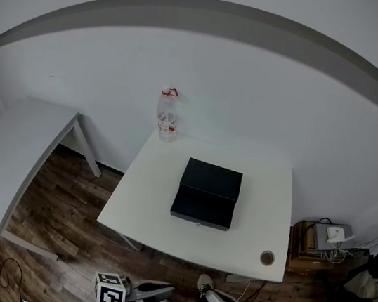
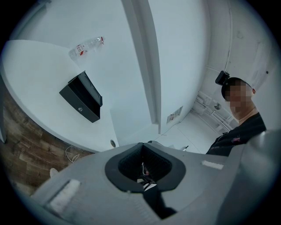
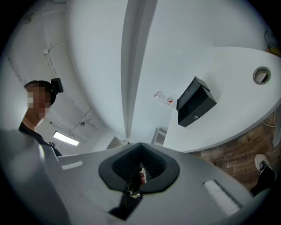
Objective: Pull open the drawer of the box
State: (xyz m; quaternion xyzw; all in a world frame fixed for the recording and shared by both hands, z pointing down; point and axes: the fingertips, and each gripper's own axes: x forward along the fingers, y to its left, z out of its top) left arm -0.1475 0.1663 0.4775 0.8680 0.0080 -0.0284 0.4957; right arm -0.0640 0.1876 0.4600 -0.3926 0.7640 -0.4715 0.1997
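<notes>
**Item:** black box point(image 1: 206, 193), standing about mid-way across the white table point(image 1: 255, 228). We list its long side as running left to right. The drawer front point(image 1: 200, 212) faces the near edge, with a small knob point(image 1: 198, 223) low at its middle. We judge the drawer shut, flush with the box.

**Item:** left tongs point(image 2: 141, 169), held low before the near table edge, left of centre. Jaws together, nothing between them.

**Item:** right tongs point(image 3: 139, 169), likewise low, right of centre. Jaws together, also empty.

**Relation:** the box lies on the far side of both tongs, well apart from them and roughly between the two. We cannot rank either as nearer. The knob faces back toward us, so we expect the pull to run straight toward the near edge, across the box's long side. Whichever tongs go in would first need to open to take the knob.

**Also entered:** a clear bottle point(image 1: 167, 115) upright at the far left corner of the table, and a round cable hole point(image 1: 267, 257) by the near right corner.
</notes>
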